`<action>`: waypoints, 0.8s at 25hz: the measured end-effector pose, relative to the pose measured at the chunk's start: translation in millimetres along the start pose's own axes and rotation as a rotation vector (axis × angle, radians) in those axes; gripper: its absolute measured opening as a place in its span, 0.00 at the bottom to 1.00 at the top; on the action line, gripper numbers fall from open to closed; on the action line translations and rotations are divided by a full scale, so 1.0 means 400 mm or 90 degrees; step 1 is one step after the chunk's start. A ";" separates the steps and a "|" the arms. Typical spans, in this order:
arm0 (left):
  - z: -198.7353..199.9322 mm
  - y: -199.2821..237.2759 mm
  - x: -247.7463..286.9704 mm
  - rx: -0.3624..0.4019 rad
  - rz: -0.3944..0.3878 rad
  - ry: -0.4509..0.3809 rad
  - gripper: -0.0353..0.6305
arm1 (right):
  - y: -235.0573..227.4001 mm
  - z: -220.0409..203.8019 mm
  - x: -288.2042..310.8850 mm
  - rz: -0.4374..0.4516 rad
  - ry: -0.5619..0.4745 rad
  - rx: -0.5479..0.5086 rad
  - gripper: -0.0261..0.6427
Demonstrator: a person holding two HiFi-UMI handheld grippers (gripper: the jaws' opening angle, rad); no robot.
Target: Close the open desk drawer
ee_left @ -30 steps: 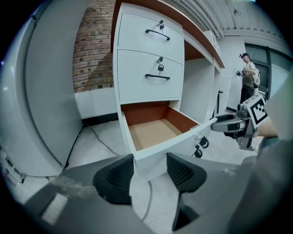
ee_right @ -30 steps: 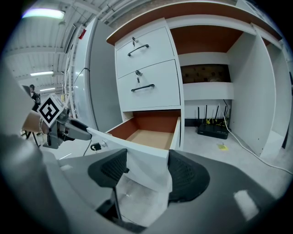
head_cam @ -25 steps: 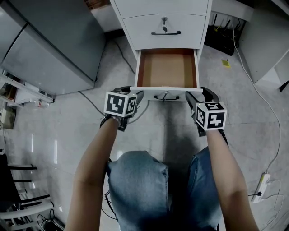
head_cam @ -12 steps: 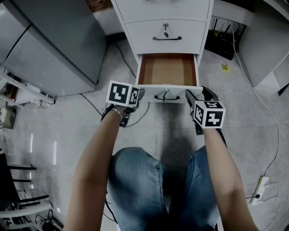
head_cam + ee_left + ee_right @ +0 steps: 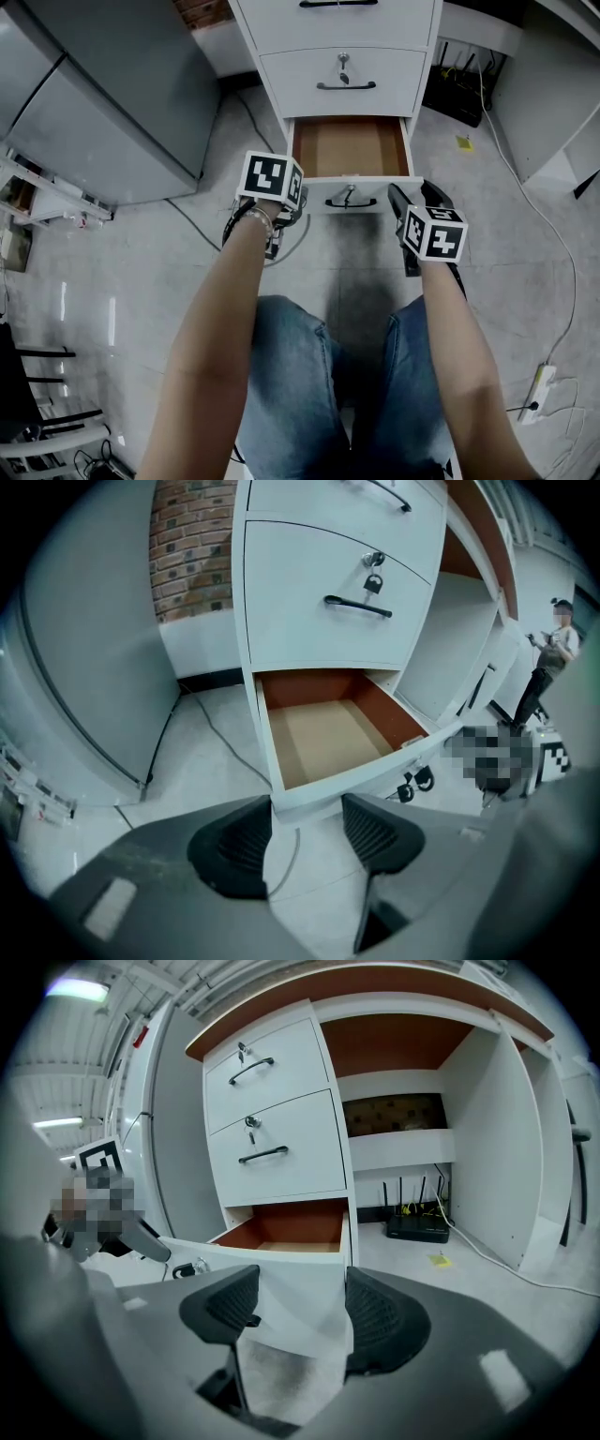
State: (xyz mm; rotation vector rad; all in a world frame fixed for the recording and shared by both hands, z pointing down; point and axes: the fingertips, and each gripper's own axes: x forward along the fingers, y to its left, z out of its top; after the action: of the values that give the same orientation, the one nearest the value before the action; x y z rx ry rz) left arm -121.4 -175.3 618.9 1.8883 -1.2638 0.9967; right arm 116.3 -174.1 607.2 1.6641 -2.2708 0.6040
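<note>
The white cabinet's bottom drawer (image 5: 349,148) stands partly open, its brown inside empty; it also shows as the drawer (image 5: 323,738) and the drawer (image 5: 291,1232). A black handle (image 5: 349,201) sits on its white front panel (image 5: 375,190). My left gripper (image 5: 284,217) is at the panel's left end; in the left gripper view the left gripper (image 5: 305,841) is open with the panel's corner just ahead of the gap. My right gripper (image 5: 412,193) is at the right end; the right gripper (image 5: 300,1314) is open with that end of the panel between its jaws.
Two shut drawers (image 5: 343,82) with handles and a hanging key sit above. A grey cabinet (image 5: 103,94) stands to the left, with a cable (image 5: 202,225) on the floor. A black router (image 5: 459,89) and white cables lie right, a power strip (image 5: 542,384) further back. My knees are below.
The drawer has slid some way into the cabinet, so less of its inside shows. Both grippers have moved toward the cabinet with the front panel; the left one has tilted.
</note>
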 end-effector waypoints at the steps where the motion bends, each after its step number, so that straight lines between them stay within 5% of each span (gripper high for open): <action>1: -0.001 -0.001 0.001 -0.005 0.003 0.003 0.42 | 0.000 -0.001 -0.001 0.001 0.001 -0.001 0.48; 10: 0.027 0.018 0.003 -0.015 0.045 -0.086 0.43 | 0.002 0.012 0.020 -0.005 -0.014 0.000 0.47; 20: 0.055 0.027 0.016 0.005 0.032 -0.150 0.43 | -0.004 0.024 0.045 -0.002 -0.035 -0.011 0.48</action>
State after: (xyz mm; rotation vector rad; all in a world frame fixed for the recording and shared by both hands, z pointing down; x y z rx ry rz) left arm -124.9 -199.9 614.3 2.0355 -1.4496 0.8227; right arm 112.7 -194.5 606.9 1.6966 -2.3035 0.5428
